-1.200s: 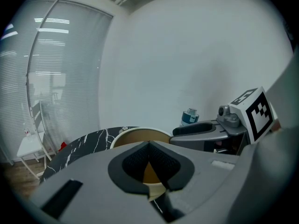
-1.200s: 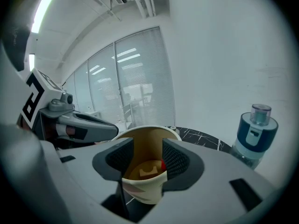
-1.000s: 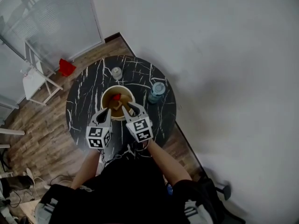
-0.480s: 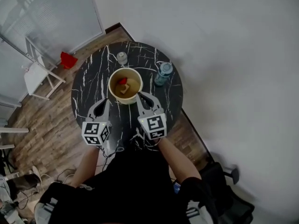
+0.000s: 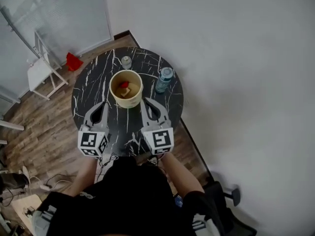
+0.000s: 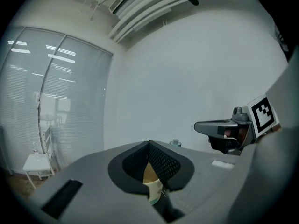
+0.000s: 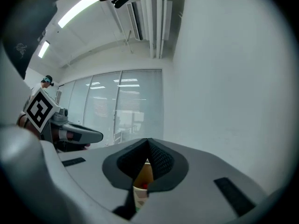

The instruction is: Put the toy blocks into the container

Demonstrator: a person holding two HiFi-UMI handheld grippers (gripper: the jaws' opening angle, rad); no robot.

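Wood-plank flooring runs under the left of the head view, where a white folding chair (image 5: 42, 75) stands beside a frosted glass partition, and a small red object (image 5: 74, 61) lies on the planks just past it. A round black marble-patterned table (image 5: 88, 95) stands to the right of these, close to a plain pale wall.

Over the table's near left part hangs the left gripper (image 5: 102, 105), a grey two-jaw tool with a marker cube at its rear. In its own view the ribbed black pads meet at the tip and nothing is between them. At the table's far edge stands a small clear glass jar (image 5: 126, 62). Nearer, around the table's middle, stands the tan round paper container (image 5: 127, 102), upright and open-topped. Inside it lie a red toy block (image 5: 124, 84) and a pale tan toy block (image 5: 129, 91), the red one toward the far side.

Just right of the container is the right gripper (image 5: 146, 102), also closed tip to tip and empty. Both grippers point toward the container, one on each side, and neither touches it. Further right a clear plastic water bottle (image 5: 164, 79) with a blue cap stands upright near the table's right rim.
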